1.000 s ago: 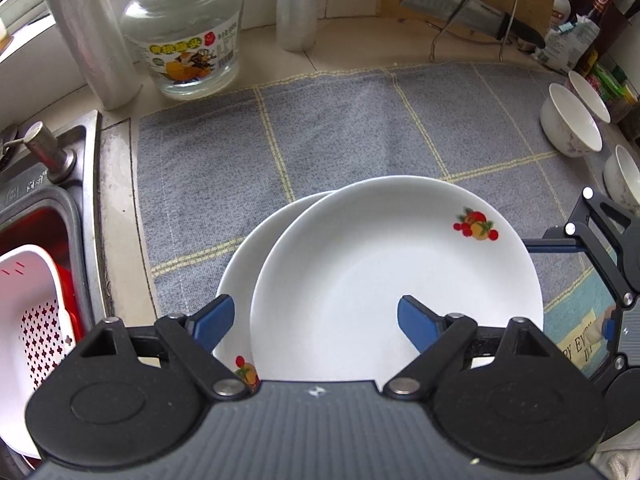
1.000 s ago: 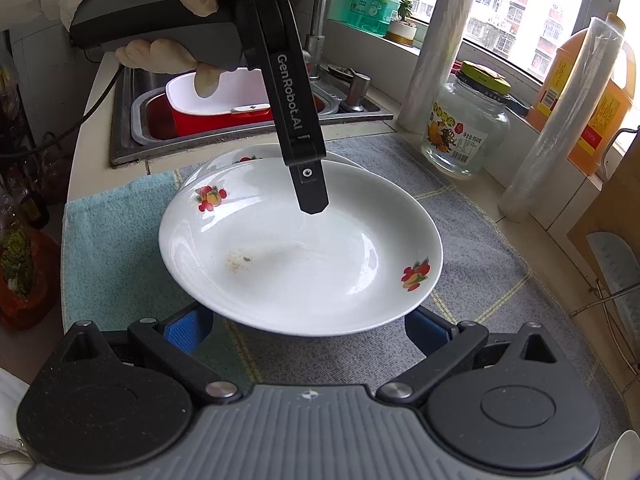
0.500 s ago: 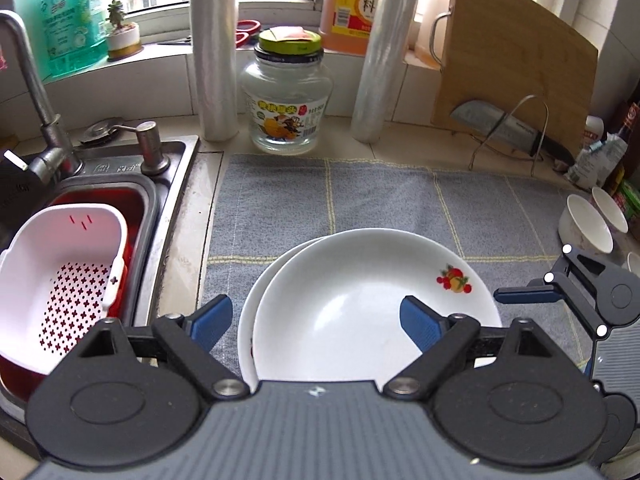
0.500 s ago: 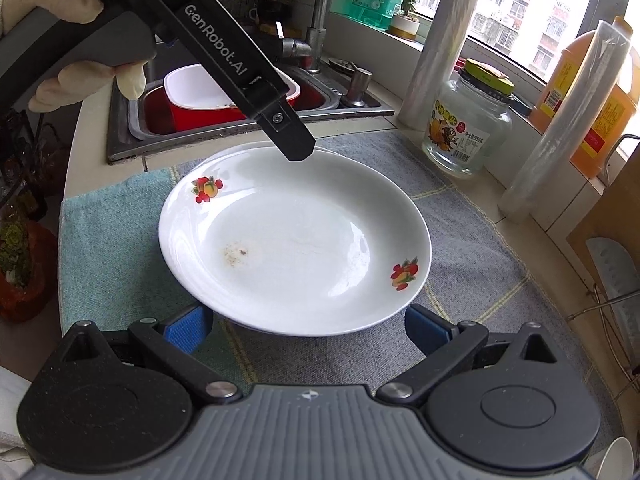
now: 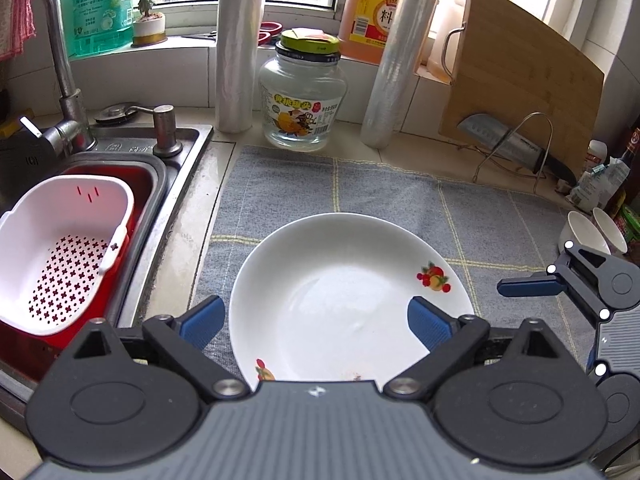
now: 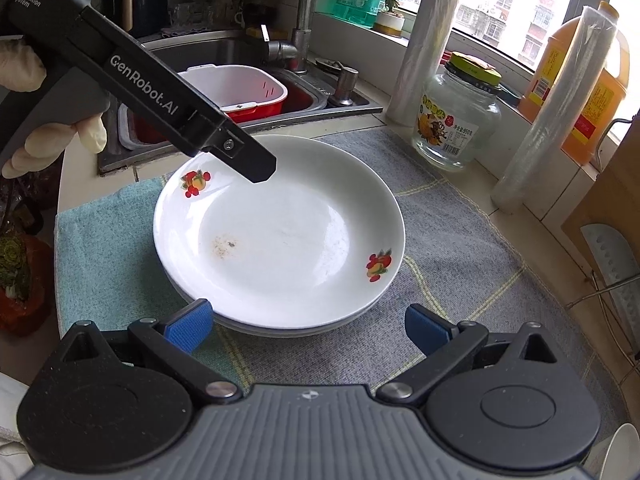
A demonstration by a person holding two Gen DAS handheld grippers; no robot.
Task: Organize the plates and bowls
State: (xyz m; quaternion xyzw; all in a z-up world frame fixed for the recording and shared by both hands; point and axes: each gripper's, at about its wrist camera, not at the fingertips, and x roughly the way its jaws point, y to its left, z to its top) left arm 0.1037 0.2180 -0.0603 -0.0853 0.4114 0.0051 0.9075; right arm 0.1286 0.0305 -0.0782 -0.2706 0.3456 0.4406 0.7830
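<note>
1. the left tool (image 5: pixel 316 316) stands spread – its jaws have just been opening, and its blue pads (image 5: pixel 202 320) sit either side of the near rim of the top plate (image 5: pixel 344 292) without pressing on it.
2. in the right wrist view the left tool shows as a black arm reaching in from 10 o'clock, its tip (image 6: pixel 258 168) over the far rim of the plate; a gloved hand (image 6: pixel 48 140) holds its grip at 9 o'clock.
3. the right tool (image 6: pixel 308 326) is spread too, with nothing between its pads (image 6: pixel 190 324); the stack's near edge lies just beyond them.
4. the top plate, white with small fruit prints (image 6: pixel 378 266) on the rim, rests squarely on a second plate (image 6: pixel 280 330) – only the lower rim peeks out at 6 o'clock in the right wrist view. a brownish smear (image 6: pixel 226 244) marks the top plate's well.
5. the stack sits on a grey checked cloth (image 5: pixel 400 192) on the bench, with a teal cloth (image 6: pixel 104 248) at the stack's 9 o'clock in the right wrist view.
6. in the left wrist view two small white bowls (image 5: pixel 582 232) stand at 3 o'clock, well apart from the plates.
7. a glass jar (image 5: pixel 302 92) with a green lid stands at 12 o'clock between two rolls of plastic film (image 5: pixel 236 44); the sink (image 5: pixel 176 184) with a white colander (image 5: pixel 60 252) in a red tub is at 9 o'clock.
</note>
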